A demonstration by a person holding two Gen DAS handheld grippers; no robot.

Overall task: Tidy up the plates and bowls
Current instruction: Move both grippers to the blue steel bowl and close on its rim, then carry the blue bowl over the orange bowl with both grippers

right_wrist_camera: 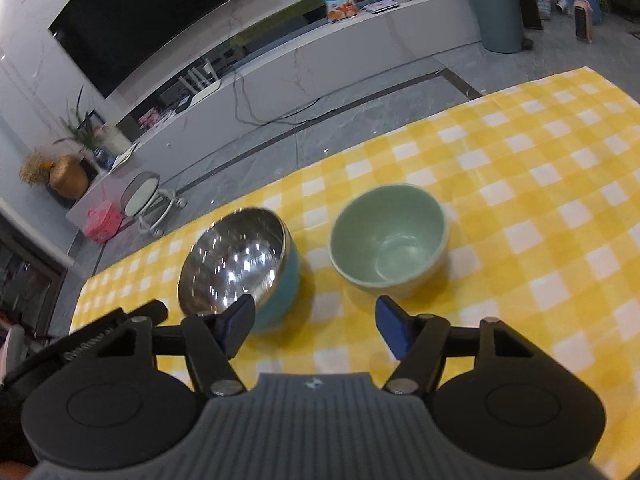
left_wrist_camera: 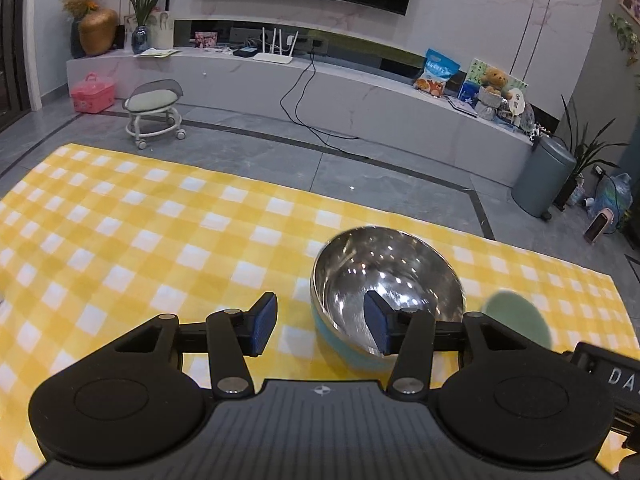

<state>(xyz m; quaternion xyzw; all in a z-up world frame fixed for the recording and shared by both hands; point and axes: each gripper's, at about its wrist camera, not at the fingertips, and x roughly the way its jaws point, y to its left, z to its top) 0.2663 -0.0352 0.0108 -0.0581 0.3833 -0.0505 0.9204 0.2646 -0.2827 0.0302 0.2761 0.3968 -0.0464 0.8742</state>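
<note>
Yellow-and-white checked cloth (right_wrist_camera: 520, 168) covers the tabletop, with two bowls side by side on it.

Left to right: the left claw (left_wrist_camera: 320, 326) is spread, pinching nothing, its right pad over the steel bowl (left_wrist_camera: 386, 276), which has a turquoise outside. The pale green bowl (right_wrist_camera: 390, 236) stands upright just right of it, apart. The right claw (right_wrist_camera: 314, 328) is spread too, empty, short of both bowls.

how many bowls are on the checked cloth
2. The steel bowl with a teal outside sits to the left; the green bowl sits apart to its right. Both are upright. Others may lie outside the views.
</note>
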